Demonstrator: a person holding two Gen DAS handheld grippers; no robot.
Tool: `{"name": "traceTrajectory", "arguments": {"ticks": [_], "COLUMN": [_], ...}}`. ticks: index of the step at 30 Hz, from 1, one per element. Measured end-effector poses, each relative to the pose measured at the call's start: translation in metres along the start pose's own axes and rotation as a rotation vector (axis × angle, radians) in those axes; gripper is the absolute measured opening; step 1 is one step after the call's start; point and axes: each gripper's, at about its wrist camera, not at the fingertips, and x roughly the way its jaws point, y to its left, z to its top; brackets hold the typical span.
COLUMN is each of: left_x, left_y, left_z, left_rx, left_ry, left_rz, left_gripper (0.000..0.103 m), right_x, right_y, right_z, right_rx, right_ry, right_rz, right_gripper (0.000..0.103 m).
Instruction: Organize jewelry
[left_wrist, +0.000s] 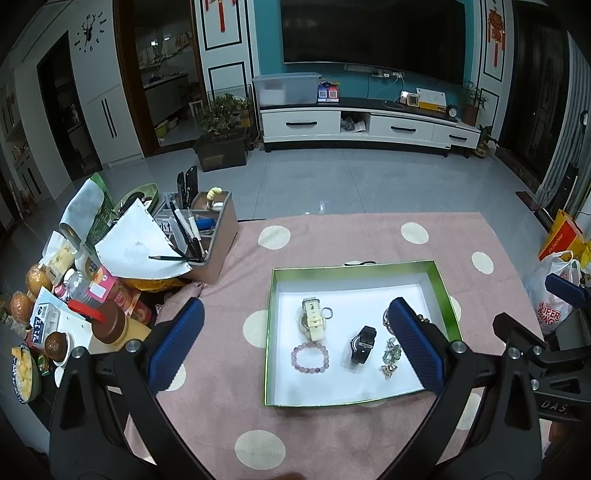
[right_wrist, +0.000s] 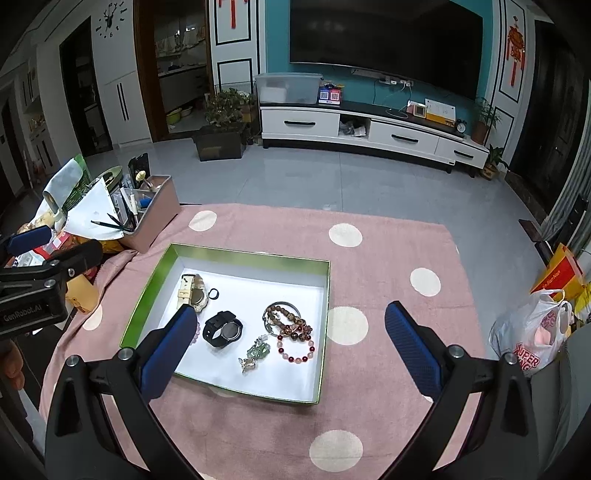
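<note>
Desk organizer (left_wrist: 207, 236) stuffed with pens at far left, beside snack clutter. Left gripper (left_wrist: 295, 332) hovers above pink dotted cloth (left_wrist: 229, 406), fingers spread wide, nothing held. Green-rimmed tray (left_wrist: 271, 332) centre of cloth, white inside. In tray, left to right: cream watch (left_wrist: 313, 321), pink bead bracelet (left_wrist: 309, 356), black watch (left_wrist: 362, 344), green charm (right_wrist: 258, 349), brown and red bead bracelets (right_wrist: 291, 328) piled together. Right gripper (right_wrist: 291, 332) over tray's right part, fingers wide apart, empty.

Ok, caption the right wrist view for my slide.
Open right gripper above a green-rimmed tray holding watches and bracelets.
</note>
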Motion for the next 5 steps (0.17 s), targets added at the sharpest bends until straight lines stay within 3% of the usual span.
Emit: {"name": "traceTrajectory", "arguments": {"ticks": [5], "left_x": [0.0028], "left_y": [-0.0023], "left_z": [-0.0026], "left_rx": [0.001], "left_ry": [0.009], "left_rz": [0.004], "left_gripper": [0.101], "right_x": [0.0007], "right_y": [-0.0003], "right_z": [-0.0004], "right_rx": [0.001], "right_ry": [-0.001], "right_rz": [0.002], "right_gripper": [0.102]}}
